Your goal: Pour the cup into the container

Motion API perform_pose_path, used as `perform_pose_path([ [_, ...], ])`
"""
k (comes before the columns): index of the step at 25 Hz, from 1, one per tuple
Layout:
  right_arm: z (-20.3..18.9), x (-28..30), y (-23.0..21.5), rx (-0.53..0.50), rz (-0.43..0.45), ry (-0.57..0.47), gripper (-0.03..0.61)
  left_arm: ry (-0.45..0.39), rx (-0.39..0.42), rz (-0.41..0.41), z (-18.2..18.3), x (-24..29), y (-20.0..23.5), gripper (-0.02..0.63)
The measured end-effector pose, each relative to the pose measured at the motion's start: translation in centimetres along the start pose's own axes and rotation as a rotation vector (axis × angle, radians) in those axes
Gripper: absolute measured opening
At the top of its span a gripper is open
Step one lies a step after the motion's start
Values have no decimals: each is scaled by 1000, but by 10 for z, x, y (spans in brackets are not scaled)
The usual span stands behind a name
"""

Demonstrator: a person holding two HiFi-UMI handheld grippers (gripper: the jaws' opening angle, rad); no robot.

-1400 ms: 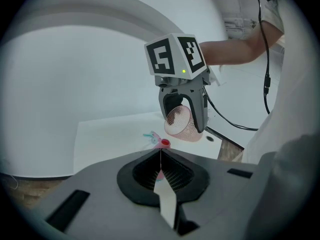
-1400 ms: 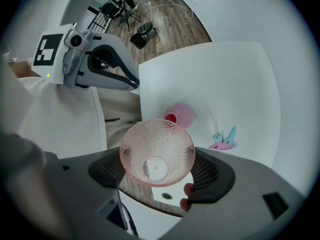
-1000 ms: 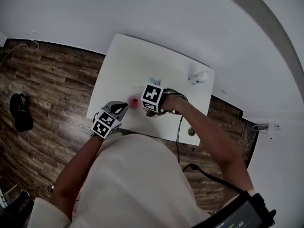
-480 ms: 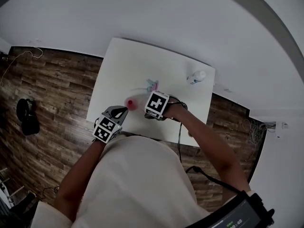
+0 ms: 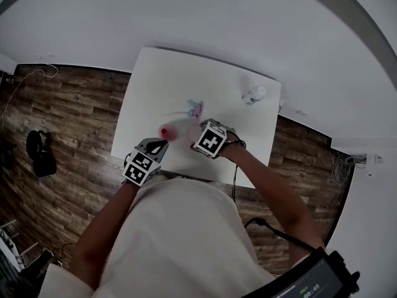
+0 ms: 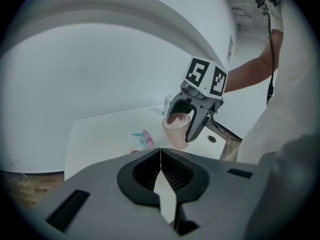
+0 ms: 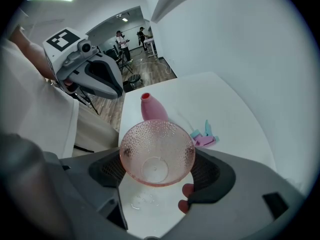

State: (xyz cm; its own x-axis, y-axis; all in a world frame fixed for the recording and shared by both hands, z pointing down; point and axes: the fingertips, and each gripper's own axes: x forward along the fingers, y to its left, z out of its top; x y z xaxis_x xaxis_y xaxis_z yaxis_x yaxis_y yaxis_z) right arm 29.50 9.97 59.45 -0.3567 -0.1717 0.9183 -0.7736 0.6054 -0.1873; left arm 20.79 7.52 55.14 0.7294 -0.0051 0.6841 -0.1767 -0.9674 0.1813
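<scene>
Much bare table [image 7: 215, 91] runs to its far edge beyond the right gripper [image 7: 159, 173], pinching the pink cup [image 7: 157, 151]; left gripper [image 6: 160, 160] pressed together, empty.

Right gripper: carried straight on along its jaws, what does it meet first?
Probably the white table, just short of the pink container; the right gripper, shut on the cup, points steeply down. Depth is unclear.

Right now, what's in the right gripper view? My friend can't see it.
The right gripper holds a bumpy pink cup, mouth facing the camera. Beyond, a pink bottle and a pink-and-teal thing sit on the white table; the left gripper is upper left.
</scene>
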Motion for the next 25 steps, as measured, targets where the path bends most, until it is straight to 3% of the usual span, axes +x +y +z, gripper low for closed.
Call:
perform_pose_path([
  [11,-49,35,-9,-42,-120,-48,380,65,18,2,-8,21,-19,12],
  [25,-75,60,-14,-74,-147,-122,380,90,9,16,-10,36,-40,12],
])
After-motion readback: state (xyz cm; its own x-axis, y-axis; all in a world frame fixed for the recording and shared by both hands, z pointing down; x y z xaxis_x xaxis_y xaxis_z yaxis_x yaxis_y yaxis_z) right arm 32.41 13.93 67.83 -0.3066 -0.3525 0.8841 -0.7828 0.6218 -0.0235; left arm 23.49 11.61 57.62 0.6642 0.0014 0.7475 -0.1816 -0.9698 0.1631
